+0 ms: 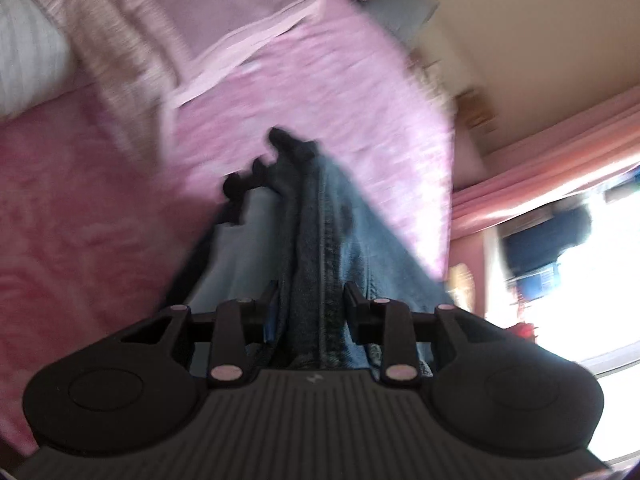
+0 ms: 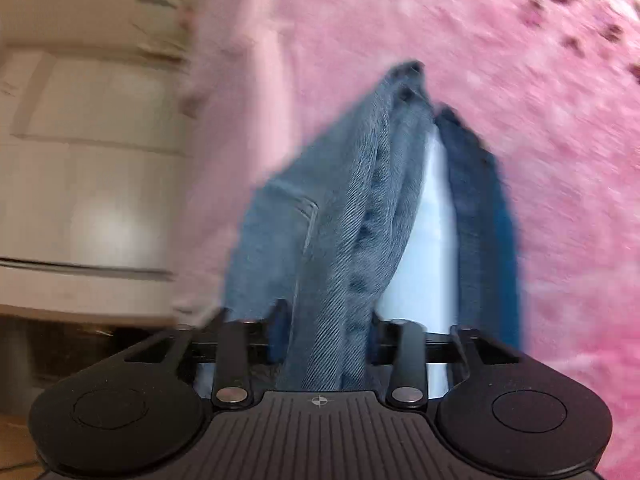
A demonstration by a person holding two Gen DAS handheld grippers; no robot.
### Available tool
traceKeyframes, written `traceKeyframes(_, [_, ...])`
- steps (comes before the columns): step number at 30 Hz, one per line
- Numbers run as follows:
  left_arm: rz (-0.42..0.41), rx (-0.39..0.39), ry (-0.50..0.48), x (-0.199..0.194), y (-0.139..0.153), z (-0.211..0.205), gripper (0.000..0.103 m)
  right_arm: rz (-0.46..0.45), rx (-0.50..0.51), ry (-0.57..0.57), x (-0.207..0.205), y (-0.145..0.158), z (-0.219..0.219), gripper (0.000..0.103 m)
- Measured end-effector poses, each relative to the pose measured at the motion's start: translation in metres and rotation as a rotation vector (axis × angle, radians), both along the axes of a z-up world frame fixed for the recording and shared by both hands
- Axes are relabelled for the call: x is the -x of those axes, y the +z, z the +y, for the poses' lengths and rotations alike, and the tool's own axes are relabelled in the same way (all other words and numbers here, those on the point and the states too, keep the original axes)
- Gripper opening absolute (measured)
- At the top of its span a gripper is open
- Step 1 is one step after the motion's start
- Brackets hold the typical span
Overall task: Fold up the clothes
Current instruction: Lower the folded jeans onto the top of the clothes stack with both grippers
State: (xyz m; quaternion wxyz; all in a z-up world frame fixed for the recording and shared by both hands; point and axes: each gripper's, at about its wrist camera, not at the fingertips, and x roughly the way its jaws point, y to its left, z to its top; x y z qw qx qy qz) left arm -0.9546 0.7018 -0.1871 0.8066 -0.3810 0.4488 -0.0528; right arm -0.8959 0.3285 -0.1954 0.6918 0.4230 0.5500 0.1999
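- Fingers of the left gripper (image 1: 311, 300) are pinched onto a bunched fold of the blue jeans (image 1: 320, 240), denim filling the narrow gap between them.
- From that grip the jeans hang toward the pink bedspread (image 1: 80, 220); a folded lilac garment (image 1: 224, 12) lies beyond the jeans.
- Motion blur smears everything; the dark tip of the jeans is hard to make out.
- Right wrist view: the right gripper (image 2: 326, 320) clamps another thick fold of the jeans (image 2: 360, 200), fingers nearly closed on it.
- A white cabinet (image 2: 92, 160) beside the jeans is blurred.
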Motion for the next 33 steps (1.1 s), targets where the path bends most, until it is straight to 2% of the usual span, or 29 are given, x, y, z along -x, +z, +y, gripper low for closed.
traceKeyframes(3, [-0.002,-0.021,0.016,0.004,0.001,0.0,0.029,-0.012,-0.022,0.01,0.003,0.002,-0.006,0.044])
traceKeyframes(5, [-0.01,-0.085,0.016,0.009,0.014,-0.001,0.029,-0.036,0.043,0.044,0.0,0.016,-0.006,0.045])
traceKeyframes(8, [-0.025,-0.218,0.011,0.021,0.043,-0.007,0.028,-0.106,0.205,0.099,0.005,0.046,-0.006,0.046])
traceKeyframes(10, [-0.046,-0.291,-0.014,0.033,0.065,-0.016,0.026,-0.18,0.352,0.144,0.015,0.069,-0.004,0.046])
traceKeyframes(12, [-0.072,-0.354,-0.048,0.046,0.087,-0.026,0.025,-0.292,0.453,0.198,0.032,0.093,0.005,0.045])
traceKeyframes(16, [-0.135,-0.396,-0.187,0.069,0.114,-0.059,0.018,-0.481,0.485,0.375,0.067,0.127,0.046,0.045])
traceKeyframes(18, [-0.1,-0.43,-0.25,0.076,0.107,-0.076,0.016,-0.537,0.509,0.471,0.084,0.134,0.068,0.045])
traceKeyframes(20, [-0.045,-0.484,-0.298,0.083,0.094,-0.092,0.013,-0.531,0.519,0.554,0.1,0.129,0.087,0.045])
traceKeyframes(23, [0.014,-0.593,-0.336,0.099,0.061,-0.112,0.01,-0.451,0.581,0.65,0.12,0.094,0.104,0.045])
traceKeyframes(26, [0.047,-0.544,-0.273,0.117,0.038,-0.11,0.008,-0.451,0.627,0.709,0.135,0.065,0.112,0.044])
traceKeyframes(29, [0.065,-0.484,-0.205,0.126,0.03,-0.097,0.003,-0.471,0.643,0.706,0.142,0.056,0.116,0.044])
traceKeyframes(33, [0.077,-0.507,-0.205,0.127,0.03,-0.095,0.003,-0.474,0.659,0.709,0.142,0.054,0.123,0.044])
